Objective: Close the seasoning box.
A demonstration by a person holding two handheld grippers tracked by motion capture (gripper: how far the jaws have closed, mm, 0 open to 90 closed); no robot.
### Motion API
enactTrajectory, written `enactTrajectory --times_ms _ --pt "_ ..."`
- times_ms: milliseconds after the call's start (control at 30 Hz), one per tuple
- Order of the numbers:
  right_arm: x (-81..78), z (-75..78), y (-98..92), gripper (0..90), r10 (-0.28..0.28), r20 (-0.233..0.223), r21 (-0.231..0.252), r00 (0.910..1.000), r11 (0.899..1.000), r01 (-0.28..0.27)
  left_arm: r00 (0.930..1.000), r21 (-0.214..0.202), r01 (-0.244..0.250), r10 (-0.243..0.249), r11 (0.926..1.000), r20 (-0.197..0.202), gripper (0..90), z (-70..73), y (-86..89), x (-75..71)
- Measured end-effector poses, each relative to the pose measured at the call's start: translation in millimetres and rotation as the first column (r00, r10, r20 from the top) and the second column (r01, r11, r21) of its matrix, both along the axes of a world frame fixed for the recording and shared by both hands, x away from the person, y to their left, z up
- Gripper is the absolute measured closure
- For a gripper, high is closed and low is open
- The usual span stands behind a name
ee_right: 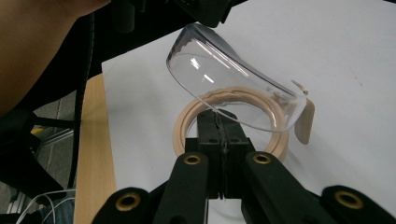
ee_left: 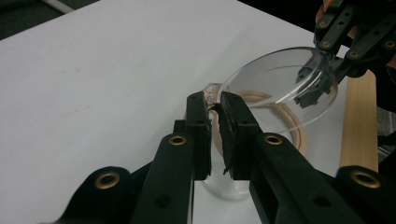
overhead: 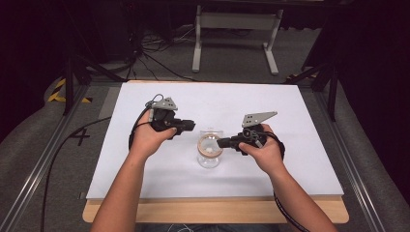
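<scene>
both grippers pinch the clear lid (ee_right: 224,88) above jar (overhead: 209,153)

place: lab or studio | cues: dark curtains (overhead: 29,43) | floor cables (overhead: 159,58) | aluminium rail frame (overhead: 38,169) | white tabletop (overhead: 145,159)

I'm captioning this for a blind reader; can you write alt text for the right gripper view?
The right gripper, jaws closed, pinches the near edge of a clear lid, tilting it open above a beige-rimmed jar on a white table. The lid's far edge meets the left gripper.
</scene>
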State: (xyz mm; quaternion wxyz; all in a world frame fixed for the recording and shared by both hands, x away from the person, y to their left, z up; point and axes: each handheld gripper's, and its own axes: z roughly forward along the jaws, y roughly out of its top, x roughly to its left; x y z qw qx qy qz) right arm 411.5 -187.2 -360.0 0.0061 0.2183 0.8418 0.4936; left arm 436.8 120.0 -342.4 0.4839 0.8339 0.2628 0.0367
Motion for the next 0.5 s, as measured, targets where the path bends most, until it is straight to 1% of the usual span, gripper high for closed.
enactTrajectory --times_ms 67,100,167,233,333,367,400,467,500 --pt "-1.3 0.1 -0.4 90.0 0.004 -0.002 -0.006 1.0000 1.000 -0.004 0.9999 0.006 -0.005 0.005 1.0000 -0.010 82.1 -1.3 4.2 -5.0" --pt "-1.9 -0.2 -0.6 90.0 0.007 0.000 -0.010 1.0000 1.000 -0.007 1.0000 0.003 -0.003 0.003 1.0000 -0.005 81.7 -2.6 5.9 -7.1" --pt "-3.4 -0.9 -0.8 90.0 0.013 -0.004 -0.023 0.9999 1.000 -0.013 0.9999 0.008 -0.014 0.014 0.9999 -0.008 81.3 -4.7 9.7 -13.1" --pt "-4.6 -2.1 -0.6 90.0 0.018 -0.008 -0.032 0.9998 0.999 -0.018 0.9998 0.023 -0.018 0.019 0.9996 -0.010 81.2 -7.2 13.7 -17.8" --pt "-6.1 -4.1 -0.9 90.0 0.025 -0.016 -0.052 0.9996 0.998 -0.026 0.9995 0.028 -0.027 0.028 0.9992 -0.012 81.5 -10.0 18.4 -23.8" --pt "-6.5 -4.8 -1.1 90.0 0.027 -0.017 -0.057 0.9995 0.998 -0.027 0.9996 0.021 -0.029 0.029 0.9994 -0.007 81.5 -11.1 19.4 -25.2" --pt "-6.7 -5.6 -1.2 90.0 0.027 -0.020 -0.057 0.9994 0.998 -0.028 0.9994 0.015 -0.030 0.030 0.9994 -0.015 81.5 -12.3 20.6 -27.8" --pt "-7.0 -7.5 -1.6 90.0 0.029 -0.030 -0.067 0.9991 0.997 -0.031 0.9995 0.016 -0.027 0.027 0.9995 -0.015 81.5 -14.9 22.8 -29.6" --pt "-6.9 -8.5 -1.4 90.0 0.032 -0.030 -0.069 0.9990 0.997 -0.034 0.9994 0.033 -0.029 0.029 0.9990 -0.017 81.3 -15.6 23.5 -29.8"
